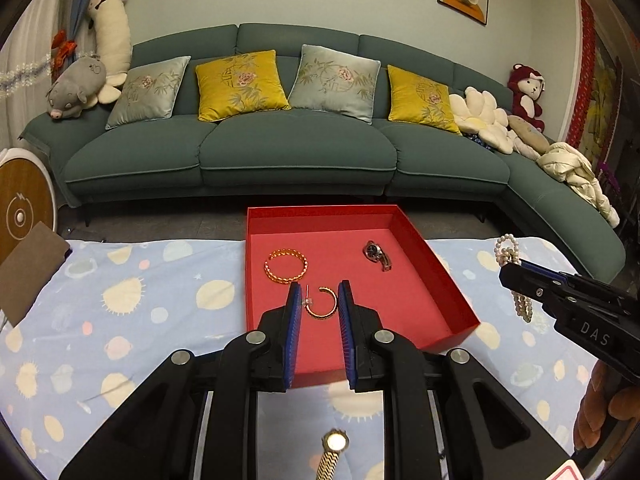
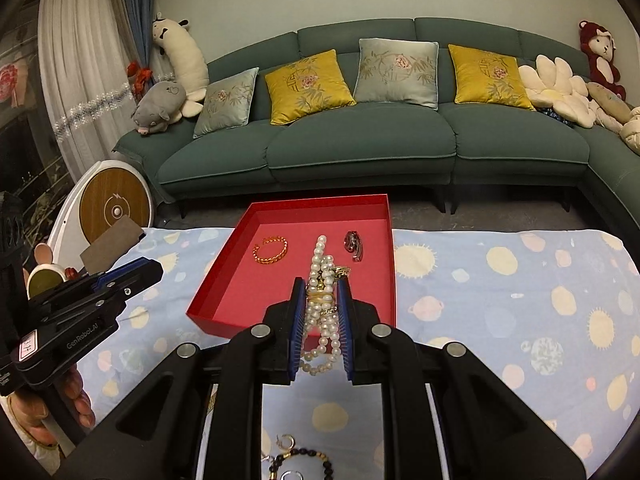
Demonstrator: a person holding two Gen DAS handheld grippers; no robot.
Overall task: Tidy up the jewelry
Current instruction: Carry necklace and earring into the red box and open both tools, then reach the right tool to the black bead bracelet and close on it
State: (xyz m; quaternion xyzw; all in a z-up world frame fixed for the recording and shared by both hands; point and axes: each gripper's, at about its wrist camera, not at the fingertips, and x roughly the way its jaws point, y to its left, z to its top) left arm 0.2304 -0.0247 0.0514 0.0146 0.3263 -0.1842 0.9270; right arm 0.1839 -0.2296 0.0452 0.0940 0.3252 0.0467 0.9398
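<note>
A red tray (image 1: 436, 280) (image 2: 216, 280) sits on the patterned cloth. In it lie a gold bracelet (image 1: 286, 266) (image 2: 271, 250), a dark watch (image 1: 377, 255) (image 2: 354, 245) and a gold hoop earring (image 1: 322, 303). My left gripper (image 1: 319, 292) is open over the tray's near part, the earring lying between its fingertips, not gripped. My right gripper (image 2: 322, 286) is shut on a pearl necklace (image 2: 322, 300) (image 1: 516, 276), held above the tray's near right side, loops hanging. A gold watch (image 1: 332, 454) lies on the cloth under my left gripper.
A dark bead bracelet (image 2: 300, 462) and a small hoop earring (image 2: 286, 440) lie on the cloth under my right gripper. A brown card (image 1: 28, 268) lies at the table's left edge. A green sofa (image 1: 296, 152) stands beyond the table.
</note>
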